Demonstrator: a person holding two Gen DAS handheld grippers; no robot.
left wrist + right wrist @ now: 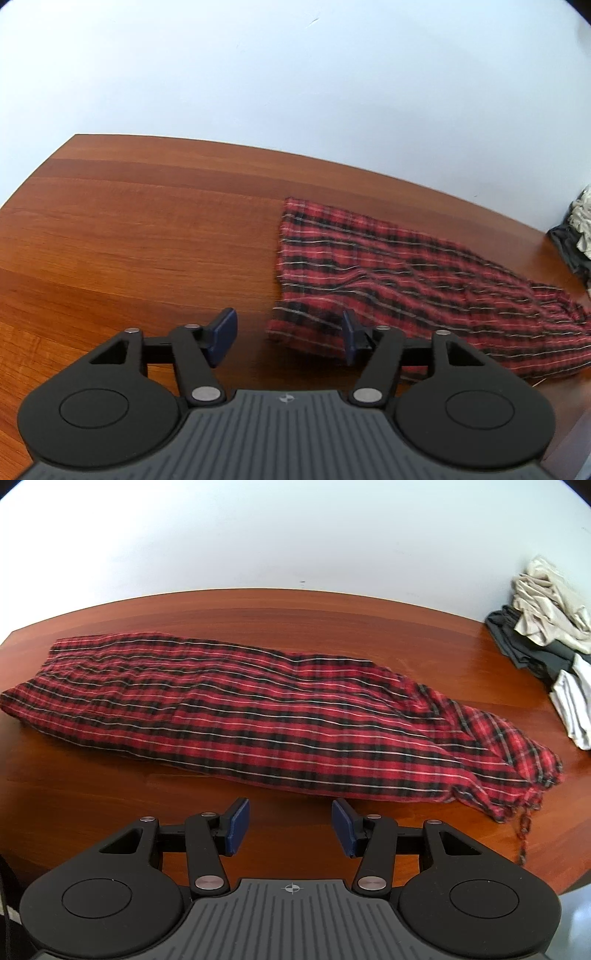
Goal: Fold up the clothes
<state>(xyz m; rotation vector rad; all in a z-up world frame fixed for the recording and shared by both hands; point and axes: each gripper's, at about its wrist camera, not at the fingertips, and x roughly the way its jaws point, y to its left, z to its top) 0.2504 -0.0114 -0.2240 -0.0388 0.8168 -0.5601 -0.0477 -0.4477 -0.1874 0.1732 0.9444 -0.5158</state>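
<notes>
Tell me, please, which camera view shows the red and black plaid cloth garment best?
The right wrist view: the red and black plaid cloth garment lies there at full length on the brown wooden table, both ends visible. The left wrist view shows only part of it, foreshortened and partly behind a finger.
</notes>
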